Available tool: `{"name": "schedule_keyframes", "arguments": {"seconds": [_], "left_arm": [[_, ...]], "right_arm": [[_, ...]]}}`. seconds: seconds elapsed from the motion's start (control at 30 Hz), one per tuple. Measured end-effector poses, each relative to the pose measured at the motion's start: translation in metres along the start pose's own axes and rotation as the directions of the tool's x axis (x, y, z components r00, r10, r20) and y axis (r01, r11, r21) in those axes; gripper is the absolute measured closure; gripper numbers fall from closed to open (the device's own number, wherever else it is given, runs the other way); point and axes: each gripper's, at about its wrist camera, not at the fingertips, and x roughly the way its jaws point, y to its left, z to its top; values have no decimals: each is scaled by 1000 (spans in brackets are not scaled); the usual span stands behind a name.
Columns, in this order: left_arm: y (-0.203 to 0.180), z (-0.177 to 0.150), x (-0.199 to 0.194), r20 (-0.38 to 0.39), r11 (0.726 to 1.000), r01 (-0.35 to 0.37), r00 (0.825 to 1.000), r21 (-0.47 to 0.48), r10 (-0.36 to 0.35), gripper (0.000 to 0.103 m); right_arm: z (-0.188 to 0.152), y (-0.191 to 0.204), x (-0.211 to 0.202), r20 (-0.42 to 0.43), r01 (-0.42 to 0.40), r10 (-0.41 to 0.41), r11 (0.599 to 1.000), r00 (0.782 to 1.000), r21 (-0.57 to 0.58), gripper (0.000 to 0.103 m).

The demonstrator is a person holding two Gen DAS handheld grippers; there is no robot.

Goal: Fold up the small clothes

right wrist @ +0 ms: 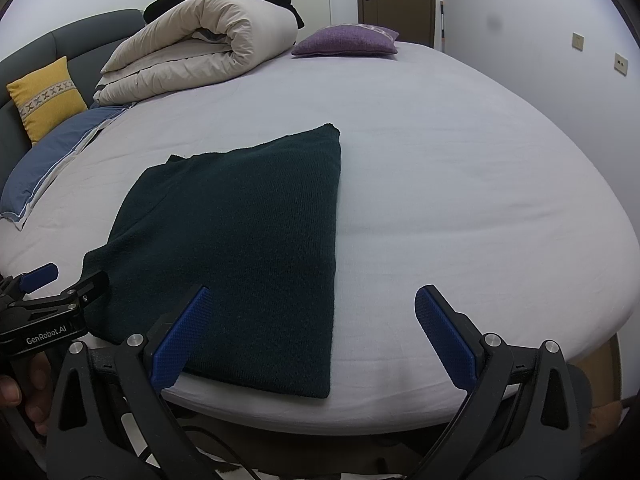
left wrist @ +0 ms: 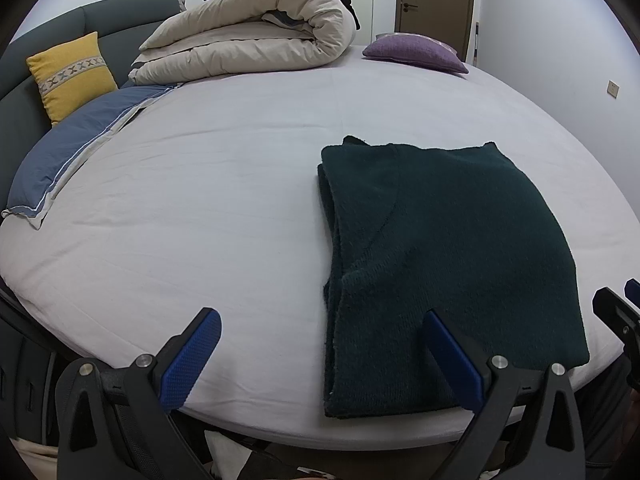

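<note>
A dark green knit sweater (left wrist: pixel 440 248) is laid flat on the bed sheet (left wrist: pixel 200 200) near the front edge, doubled lengthwise so its layered edges face left. The left gripper (left wrist: pixel 320 356) and the right gripper (right wrist: pixel 312 332) are held just short of its near hem, jaws spread and empty, apparently so that the hem can be taken for a crosswise fold.

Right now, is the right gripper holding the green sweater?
No: the right gripper is open and empty, its fingers hovering above the folded dark green sweater.
</note>
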Motion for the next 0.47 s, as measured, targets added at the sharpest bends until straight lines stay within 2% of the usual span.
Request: {"name": "schedule_keyframes", "arguments": {"seconds": [0.47], "left_arm": [[-3, 0, 1, 5, 1000, 5, 1000, 3, -5, 0]], "right_arm": [[-1, -1, -2, -9, -8, 8, 1000, 1000, 19, 0]]}}
